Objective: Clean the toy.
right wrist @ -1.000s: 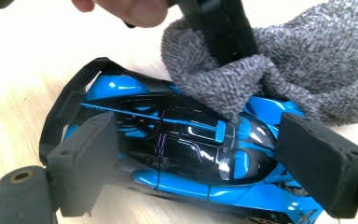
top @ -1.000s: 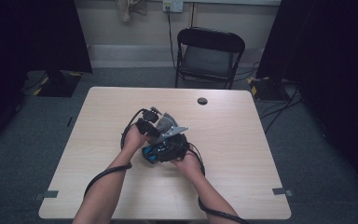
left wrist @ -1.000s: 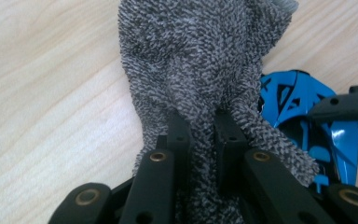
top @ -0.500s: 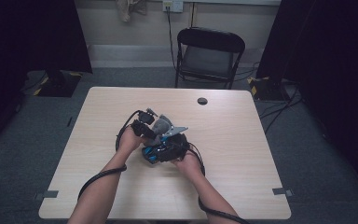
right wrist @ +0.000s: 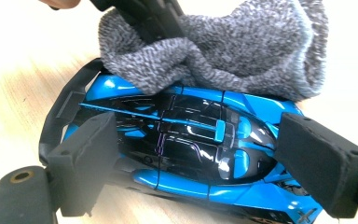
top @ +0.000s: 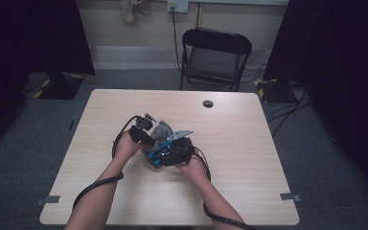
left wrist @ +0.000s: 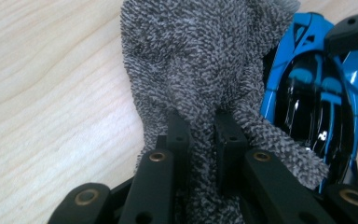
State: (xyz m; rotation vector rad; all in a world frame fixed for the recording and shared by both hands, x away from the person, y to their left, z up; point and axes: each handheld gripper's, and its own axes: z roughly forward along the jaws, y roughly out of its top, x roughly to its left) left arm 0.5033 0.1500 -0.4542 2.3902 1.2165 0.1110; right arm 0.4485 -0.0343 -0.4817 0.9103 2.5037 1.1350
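Observation:
A blue and black toy car (right wrist: 182, 140) lies lengthwise between the pads of my right gripper (right wrist: 205, 154), one pad at each end, and the gripper is shut on it. A grey terry cloth (left wrist: 200, 70) is pinched in my left gripper (left wrist: 204, 135) and drapes over one side of the car (left wrist: 321, 102). In the right gripper view the cloth (right wrist: 223, 42) covers the car's far edge. In the high view both grippers meet at mid-table: the left gripper (top: 143, 130), the cloth (top: 162, 129), the car (top: 157, 157) and the right gripper (top: 172, 149).
The wooden table (top: 249, 158) has a small dark round grommet (top: 208, 103) near its far edge. A black folding chair (top: 215, 52) stands behind the table. Black cables trail from both grippers along the forearms.
My left gripper with the cloth has slid a little to the left along the car. The right gripper and the car have barely moved.

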